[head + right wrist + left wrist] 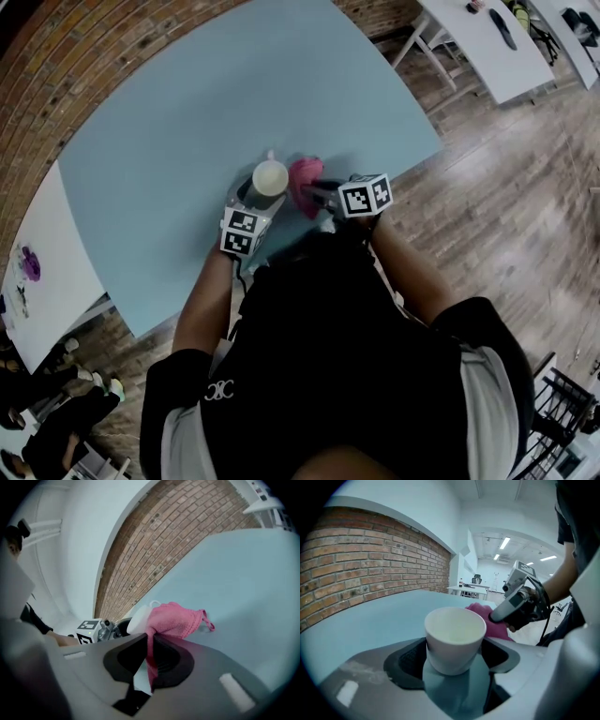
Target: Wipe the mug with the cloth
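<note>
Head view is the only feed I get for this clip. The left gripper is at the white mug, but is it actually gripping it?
Observer: Yes. In the left gripper view the left gripper has its fingers closed on the mug, one on each side of its lower body.
Operator: And the pink cloth on the right?
Observer: The right gripper view shows the right gripper pinching one edge of the cloth; the rest bunches loose ahead of the fingers.
Operator: Is it touching the mug?
Observer: Its bunched part lies against the mug's outer side, not inside it.
</note>
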A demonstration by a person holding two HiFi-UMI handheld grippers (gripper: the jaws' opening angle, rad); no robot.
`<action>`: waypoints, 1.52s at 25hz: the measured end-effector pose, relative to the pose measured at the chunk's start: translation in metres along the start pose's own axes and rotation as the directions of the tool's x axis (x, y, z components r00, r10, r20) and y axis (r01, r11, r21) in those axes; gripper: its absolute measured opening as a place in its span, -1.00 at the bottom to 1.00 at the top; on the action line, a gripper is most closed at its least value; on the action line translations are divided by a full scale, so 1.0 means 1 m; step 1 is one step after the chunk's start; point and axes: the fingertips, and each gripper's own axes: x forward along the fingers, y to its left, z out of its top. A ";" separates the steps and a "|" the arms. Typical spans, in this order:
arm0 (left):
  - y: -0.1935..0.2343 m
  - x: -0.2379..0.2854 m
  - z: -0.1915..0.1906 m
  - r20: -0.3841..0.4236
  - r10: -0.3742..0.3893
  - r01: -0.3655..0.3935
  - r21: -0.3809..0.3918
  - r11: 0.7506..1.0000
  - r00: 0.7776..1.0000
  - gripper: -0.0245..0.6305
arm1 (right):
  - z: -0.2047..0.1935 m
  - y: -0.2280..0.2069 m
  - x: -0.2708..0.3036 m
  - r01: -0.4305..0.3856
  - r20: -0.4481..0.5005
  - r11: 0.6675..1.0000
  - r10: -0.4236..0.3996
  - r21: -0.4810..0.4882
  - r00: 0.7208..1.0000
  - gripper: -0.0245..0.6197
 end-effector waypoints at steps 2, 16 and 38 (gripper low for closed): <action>-0.001 -0.006 -0.004 -0.002 0.009 -0.009 -0.007 1.000 1.000 0.27 | 0.009 -0.001 -0.014 0.041 0.035 0.998 -0.040 -0.049 0.999 -0.80; 0.024 -0.080 -0.003 0.099 0.171 -0.161 -0.100 0.982 0.980 -0.91 | 0.038 0.015 -0.025 0.163 0.136 0.959 -0.133 -0.234 0.982 -0.80; 0.100 -0.172 -0.051 0.194 0.171 -0.137 -0.174 0.975 0.966 -0.91 | 0.021 0.036 -0.044 0.689 0.472 0.718 -0.577 -0.096 0.667 -0.80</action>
